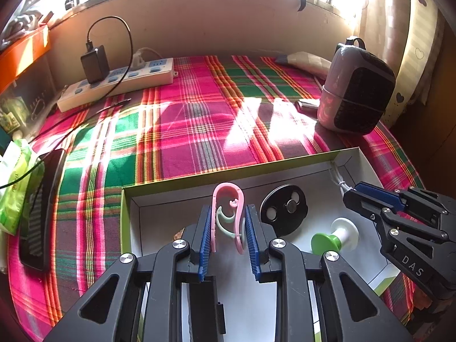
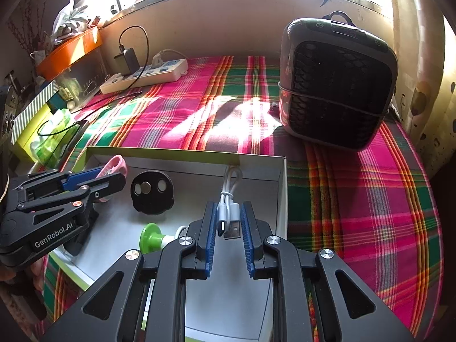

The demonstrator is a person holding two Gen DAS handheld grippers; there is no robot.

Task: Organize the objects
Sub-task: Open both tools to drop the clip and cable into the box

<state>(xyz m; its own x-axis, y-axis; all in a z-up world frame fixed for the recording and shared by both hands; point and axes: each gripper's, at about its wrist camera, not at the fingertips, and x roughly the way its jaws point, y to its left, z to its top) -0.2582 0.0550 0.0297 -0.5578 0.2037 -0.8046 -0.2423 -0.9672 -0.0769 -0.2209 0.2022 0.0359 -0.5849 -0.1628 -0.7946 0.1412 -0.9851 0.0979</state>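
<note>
Progress: the box already holds a black disc and a green-and-white spool; both tools hang over it with their loads, not yet let go.
Left tool: clamped on a pink plastic clip, thin and looped.
Right tool: clamped on a bundled white cable, metal plugs showing.
Left to do: judging by this, release both inside the box.
Surfaces: white cardboard floor with green rim; woven plaid cloth on the worktop.
</note>
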